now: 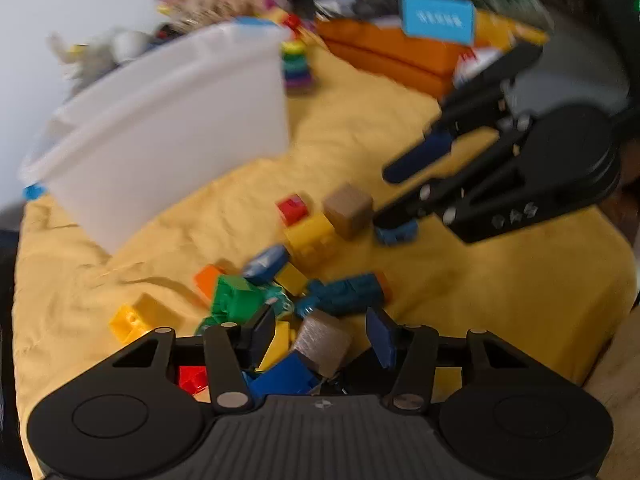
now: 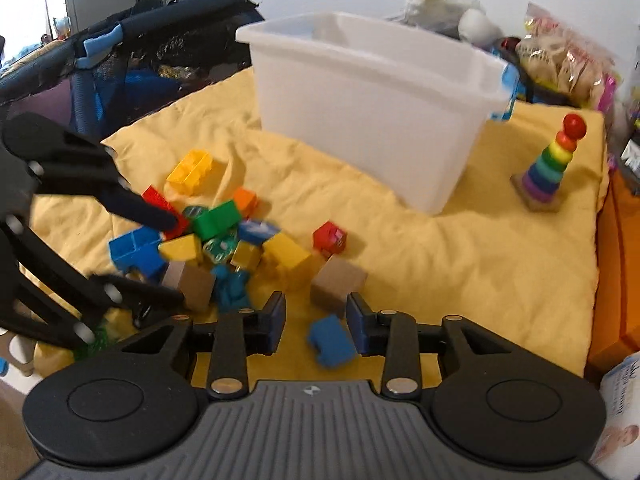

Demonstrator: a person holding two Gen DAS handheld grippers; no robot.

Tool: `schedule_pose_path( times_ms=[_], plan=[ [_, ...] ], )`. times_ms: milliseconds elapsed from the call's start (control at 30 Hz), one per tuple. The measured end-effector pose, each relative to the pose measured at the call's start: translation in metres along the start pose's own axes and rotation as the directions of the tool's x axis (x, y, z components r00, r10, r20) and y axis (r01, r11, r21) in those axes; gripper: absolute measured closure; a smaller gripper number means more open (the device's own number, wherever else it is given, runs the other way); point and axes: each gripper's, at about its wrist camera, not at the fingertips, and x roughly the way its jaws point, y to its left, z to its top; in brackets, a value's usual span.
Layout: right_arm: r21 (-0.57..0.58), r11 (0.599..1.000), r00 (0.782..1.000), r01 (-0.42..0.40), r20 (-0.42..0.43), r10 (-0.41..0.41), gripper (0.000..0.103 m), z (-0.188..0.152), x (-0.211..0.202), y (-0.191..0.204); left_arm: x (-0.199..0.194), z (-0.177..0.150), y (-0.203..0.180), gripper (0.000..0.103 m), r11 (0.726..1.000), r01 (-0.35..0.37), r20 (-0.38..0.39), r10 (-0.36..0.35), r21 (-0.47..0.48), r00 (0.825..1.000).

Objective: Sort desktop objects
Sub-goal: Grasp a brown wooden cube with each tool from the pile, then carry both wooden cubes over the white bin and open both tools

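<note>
A rumpled yellow cloth covers the desk, with a white plastic bin standing toward the back and a rainbow ring stacker off to one side. The toy blocks you are sorting lie in a loose heap in front of the bin, a few strays around it.

Your right tool has its fingers apart, straddling a small blue block that lies on the cloth; the pads do not look pressed on it yet. A brown wooden cube sits just beyond, close to the right finger — if you close at a slant, that finger could nudge the cube or pinch a fold of cloth instead of the block.

Your left tool is also apart, pushed down into the heap around another brown cube, with a blue block and a yellow block crowding beside it. I judge the risk here greater — the neighbours may wedge between pad and cube, so you grip two things, or the cube twists out as you lift.

The left view is blurred, so contact there cannot be told for certain. The soft cloth may also drag and scatter the heap.
</note>
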Motion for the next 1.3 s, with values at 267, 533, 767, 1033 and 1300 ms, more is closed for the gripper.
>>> schedule_pose_path(
  times_ms=[267, 533, 767, 1033, 1300],
  plan=[
    [0.046, 0.999, 1.0, 0.001, -0.023, 0.0, 0.065, -0.006, 0.002, -0.001, 0.026, -0.004, 0.0, 0.071, 0.991, 0.04, -0.1, -0.027, 0.128, 0.995],
    [0.098, 0.995, 1.0, 0.021, -0.021, -0.019, 0.062, 0.0, 0.011, -0.013, 0.012, -0.013, 0.024, 0.071, 0.983, 0.088, -0.039, -0.095, -0.164, 0.995],
    [0.114, 0.993, 0.998, 0.023, -0.062, -0.016, 0.058, 0.008, 0.045, -0.017, 0.013, -0.025, 0.028, 0.07, 0.96, 0.054, -0.029, -0.065, -0.276, 0.997],
    [0.143, 0.99, 0.997, 0.009, -0.077, 0.002, 0.068, 0.002, 0.049, -0.022, 0.006, -0.028, 0.033, 0.071, 0.946, 0.084, 0.023, -0.081, -0.312, 0.996],
    [0.071, 0.995, 0.997, 0.068, 0.039, -0.071, 0.068, 0.022, 0.006, -0.021, -0.054, 0.016, 0.064, 0.071, 0.95, 0.034, 0.196, 0.028, -0.31, 0.98]
  ],
)
